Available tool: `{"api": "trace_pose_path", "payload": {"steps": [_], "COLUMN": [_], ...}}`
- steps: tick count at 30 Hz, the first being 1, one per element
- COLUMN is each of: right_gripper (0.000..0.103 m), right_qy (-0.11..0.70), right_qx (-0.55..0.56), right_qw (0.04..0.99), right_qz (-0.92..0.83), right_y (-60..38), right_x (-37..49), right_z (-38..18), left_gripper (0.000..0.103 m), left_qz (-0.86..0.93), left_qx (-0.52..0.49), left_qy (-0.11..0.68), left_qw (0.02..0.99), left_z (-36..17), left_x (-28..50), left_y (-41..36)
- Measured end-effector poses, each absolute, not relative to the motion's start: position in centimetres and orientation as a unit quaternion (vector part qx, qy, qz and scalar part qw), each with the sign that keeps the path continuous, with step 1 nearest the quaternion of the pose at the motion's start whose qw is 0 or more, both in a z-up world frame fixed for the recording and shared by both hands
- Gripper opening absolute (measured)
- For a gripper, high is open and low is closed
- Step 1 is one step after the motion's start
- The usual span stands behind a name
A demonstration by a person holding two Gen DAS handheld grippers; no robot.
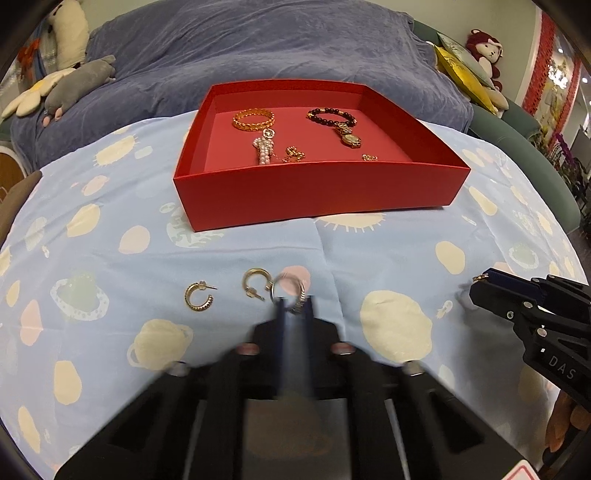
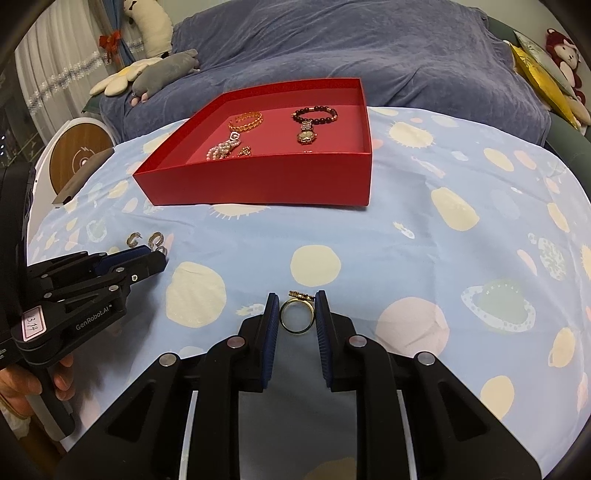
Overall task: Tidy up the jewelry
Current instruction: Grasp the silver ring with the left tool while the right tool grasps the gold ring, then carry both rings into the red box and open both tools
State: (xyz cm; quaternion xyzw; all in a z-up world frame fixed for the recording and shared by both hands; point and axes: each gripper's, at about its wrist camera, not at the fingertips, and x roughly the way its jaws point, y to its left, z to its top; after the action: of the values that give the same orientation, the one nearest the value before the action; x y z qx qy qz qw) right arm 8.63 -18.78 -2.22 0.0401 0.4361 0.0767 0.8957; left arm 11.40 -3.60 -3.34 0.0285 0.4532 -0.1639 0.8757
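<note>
Right wrist view: small gold ring (image 2: 297, 316) is being pinched by right gripper (image 2: 296, 314) jaws, silver hoop earring (image 1: 289, 291) by closed left gripper (image 1: 295, 306) jaws, both for transfer into the open red cardboard box (image 2: 258, 184).

The work surface is covered by a light blue cloth (image 1: 332, 251) printed with cream, pink and pale green planet shapes. Ahead of the gripper, beyond this cloth, lies a rumpled slate-blue blanket (image 1: 258, 48). On the blanket, ahead and to the left, rest a grey plush toy (image 1: 79, 83), a cream flower-shaped cushion (image 1: 33, 92) and a white plush toy (image 1: 68, 29). Ahead and to the right are a yellow cushion (image 1: 461, 74) and a red plush monkey (image 1: 485, 51), in front of a pale wall (image 1: 517, 22). A white curtain (image 2: 48, 55) hangs at far left. A round wooden panel in a white frame (image 2: 79, 155) stands left of the cloth.
</note>
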Motion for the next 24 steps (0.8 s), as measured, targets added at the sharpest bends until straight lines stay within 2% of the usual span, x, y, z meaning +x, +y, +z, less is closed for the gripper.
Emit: {"api": "trace_pose_path", "payload": {"steps": [13, 24], "right_gripper": [0.019, 0.019], "right_qy": [0.425, 0.408], "right_qx": [0.044, 0.048], "right_qw": [0.900, 0.906], "right_qz": [0.086, 0.096], "right_y": [-18.0, -17.3], "right_x": [8.7, 9.0], "right_z": [-0.9, 0.7], "left_gripper": [0.002, 0.002], "left_qz": [-0.175, -0.197], "left_qx": [0.017, -0.008], "left_qy": [0.454, 0.434], "left_qw": [0.873, 0.879], "left_z": [-2.7, 0.0], "left_x": [10.7, 10.0], "left_y": [-3.0, -2.1]}}
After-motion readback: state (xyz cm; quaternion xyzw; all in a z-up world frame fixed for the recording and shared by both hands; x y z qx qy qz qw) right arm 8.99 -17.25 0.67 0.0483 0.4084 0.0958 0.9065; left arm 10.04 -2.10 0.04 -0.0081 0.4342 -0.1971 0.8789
